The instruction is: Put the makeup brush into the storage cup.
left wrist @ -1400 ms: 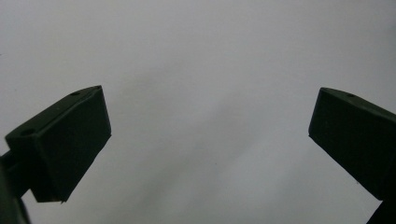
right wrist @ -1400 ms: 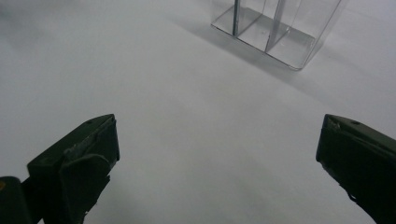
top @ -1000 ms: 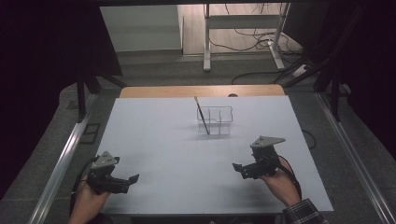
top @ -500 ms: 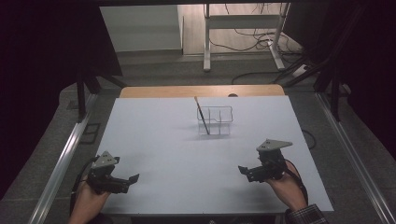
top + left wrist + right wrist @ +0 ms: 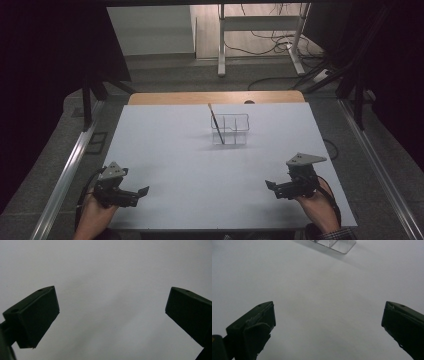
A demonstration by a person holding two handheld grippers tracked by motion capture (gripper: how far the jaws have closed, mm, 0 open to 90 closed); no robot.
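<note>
A clear plastic organizer box (image 5: pixel 231 129) with compartments stands on the white table (image 5: pixel 200 165), a little beyond its middle. A thin dark stick (image 5: pixel 216 123) leans upright in the box's left compartment. My left gripper (image 5: pixel 140 192) rests near the front left corner, open, with bare white table between its jaws (image 5: pixel 112 315). My right gripper (image 5: pixel 270 187) sits near the front right corner, also open and holding nothing (image 5: pixel 328 320). The box's near corner (image 5: pixel 334 244) shows at the top of the right gripper view.
A wooden strip (image 5: pixel 215 97) borders the table's far edge. Metal rails (image 5: pixel 65 175) run along both sides of the table. Beyond it, desk legs (image 5: pixel 220 45) and cables (image 5: pixel 270 40) lie on the floor.
My right gripper has drawn back toward the front right corner of the table. The left gripper has stayed put.
</note>
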